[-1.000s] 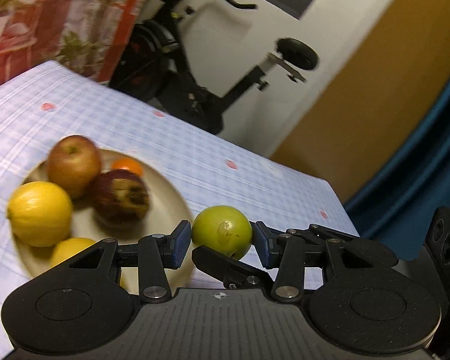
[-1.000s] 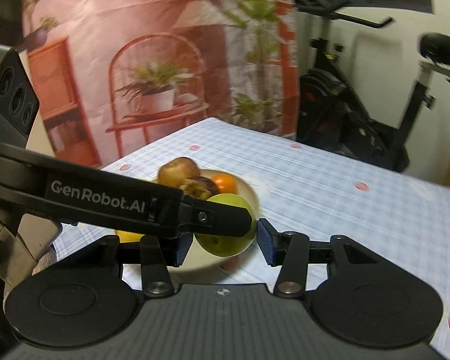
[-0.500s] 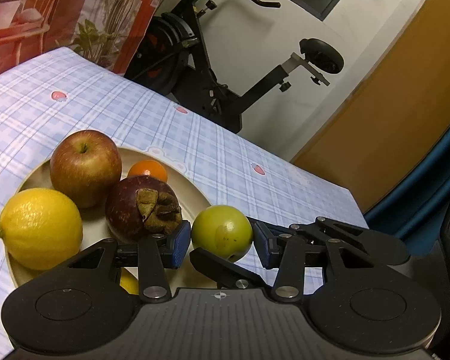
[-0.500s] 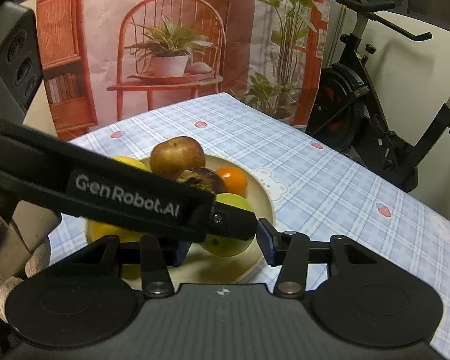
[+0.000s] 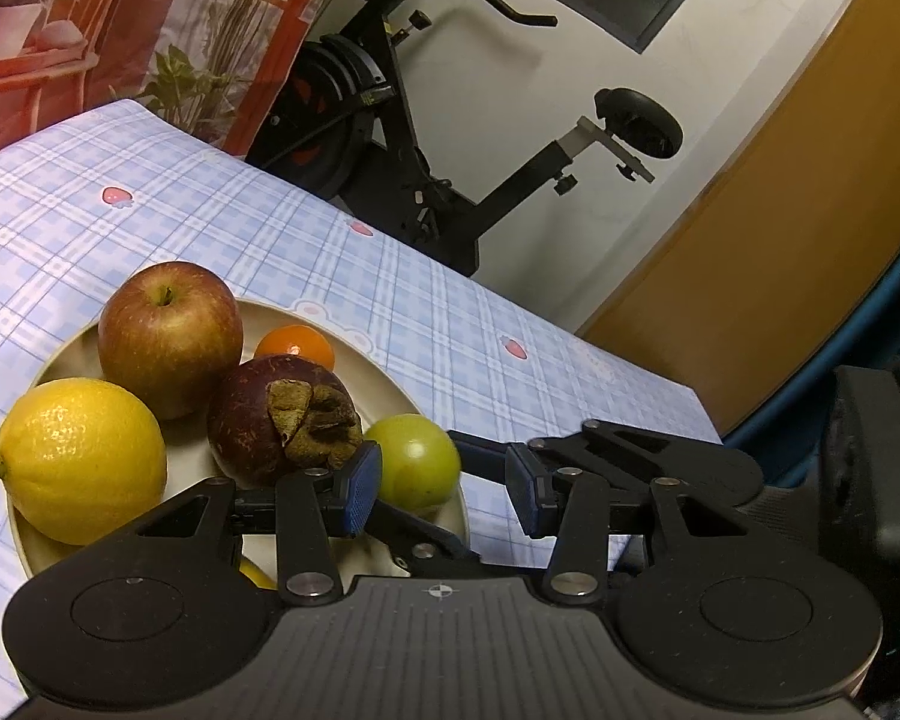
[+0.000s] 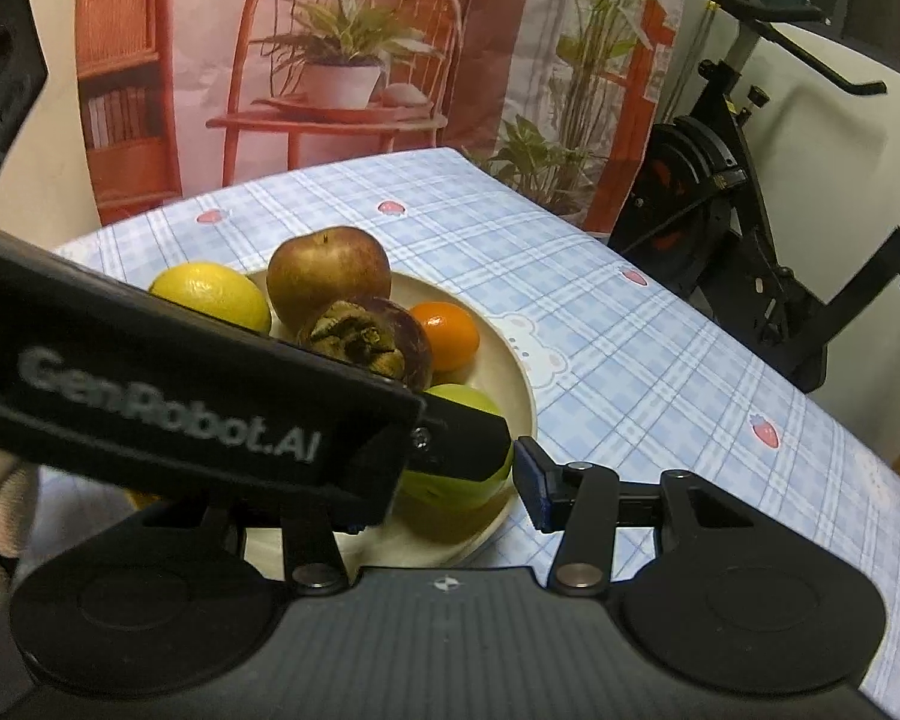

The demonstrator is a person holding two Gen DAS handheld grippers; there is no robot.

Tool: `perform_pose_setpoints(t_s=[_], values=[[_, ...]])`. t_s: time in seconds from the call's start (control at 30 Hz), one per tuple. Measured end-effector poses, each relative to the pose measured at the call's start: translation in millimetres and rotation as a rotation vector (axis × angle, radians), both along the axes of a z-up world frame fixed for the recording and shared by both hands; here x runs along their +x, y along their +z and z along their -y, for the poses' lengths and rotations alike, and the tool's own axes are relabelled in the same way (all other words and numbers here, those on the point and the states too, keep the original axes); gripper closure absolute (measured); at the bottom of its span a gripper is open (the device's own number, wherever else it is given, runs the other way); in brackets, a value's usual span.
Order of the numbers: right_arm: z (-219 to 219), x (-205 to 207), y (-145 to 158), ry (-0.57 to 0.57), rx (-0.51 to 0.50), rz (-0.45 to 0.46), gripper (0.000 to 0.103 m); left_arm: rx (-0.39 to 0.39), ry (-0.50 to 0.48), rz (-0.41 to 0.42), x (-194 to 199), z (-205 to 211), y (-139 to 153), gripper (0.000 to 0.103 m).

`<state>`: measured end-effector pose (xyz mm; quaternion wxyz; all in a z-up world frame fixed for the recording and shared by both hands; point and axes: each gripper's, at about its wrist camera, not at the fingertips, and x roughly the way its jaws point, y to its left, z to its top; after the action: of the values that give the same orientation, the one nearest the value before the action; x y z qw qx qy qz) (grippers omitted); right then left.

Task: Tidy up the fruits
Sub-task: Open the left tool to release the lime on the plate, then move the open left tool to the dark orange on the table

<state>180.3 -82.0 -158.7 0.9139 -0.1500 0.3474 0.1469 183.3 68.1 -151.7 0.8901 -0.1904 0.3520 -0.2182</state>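
Observation:
A beige plate [image 5: 390, 373] [image 6: 501, 360] holds a red apple [image 5: 168, 336] [image 6: 330, 276], a lemon [image 5: 84, 456] [image 6: 210, 294], a dark mangosteen [image 5: 282, 420] [image 6: 372, 336] and a small orange [image 5: 297, 348] [image 6: 447, 333]. My right gripper [image 6: 450, 498] is shut on a green fruit [image 5: 417, 462] [image 6: 456, 480] low over the plate's near rim; whether the fruit rests on the plate I cannot tell. The right gripper's black fingers [image 5: 426, 540] flank the fruit in the left wrist view. My left gripper [image 5: 444, 492] stands open just in front of the fruit and grips nothing. Its body [image 6: 210, 396] crosses the right wrist view and hides my right gripper's left pad.
The table wears a blue checked cloth [image 5: 240, 228] [image 6: 660, 372] with strawberry prints. A black exercise bike [image 5: 420, 180] [image 6: 750, 228] stands beyond the table's far edge. A printed backdrop [image 6: 360, 60] hangs behind. A gloved hand [image 6: 0, 510] shows at the lower left.
The green fruit has come down and toward the plate with my right gripper. In the left wrist view it slid from the middle of the left jaws to beside the left pad.

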Motion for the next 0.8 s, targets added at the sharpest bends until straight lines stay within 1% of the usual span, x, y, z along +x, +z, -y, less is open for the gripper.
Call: perform_pose_setpoints(t_s=[0.1, 0.23, 0.27, 0.3, 0.33, 0.37, 0.47, 0.6, 0.7, 0.8], values=[[-6, 5, -4, 0.022, -0.061, 0.013, 0.054, -0.009, 0.007, 0.006, -1, -2, 0, 0.056], [-8, 7, -8, 0.018, -0.099, 0.035, 0.053, -0.018, 0.013, 0.013, -2, -3, 2, 0.056], [-8, 6, -7, 0.014, -0.104, 0.044, 0.052, -0.019, 0.017, 0.016, -3, -3, 3, 0.056], [-7, 6, -6, 0.008, -0.108, 0.047, 0.045, -0.020, 0.023, 0.019, -4, -2, 4, 0.056], [-6, 5, -5, -0.003, -0.115, 0.046, 0.043, -0.022, 0.029, 0.024, -6, -3, 6, 0.056], [-5, 4, -3, -0.011, -0.117, 0.047, 0.043, -0.023, 0.034, 0.028, -7, -3, 7, 0.056], [3, -9, 8, -0.042, -0.086, 0.066, 0.043, -0.029, 0.041, 0.031, -11, -6, 10, 0.055], [27, -38, 29, -0.115, 0.009, 0.112, 0.043, -0.023, 0.034, 0.038, -17, -4, 14, 0.055], [53, -65, 42, -0.187, 0.093, 0.150, 0.043, -0.003, 0.008, 0.043, -22, 4, 15, 0.055], [75, -89, 48, -0.258, 0.136, 0.168, 0.043, 0.022, -0.031, 0.045, -29, 14, 15, 0.055]])
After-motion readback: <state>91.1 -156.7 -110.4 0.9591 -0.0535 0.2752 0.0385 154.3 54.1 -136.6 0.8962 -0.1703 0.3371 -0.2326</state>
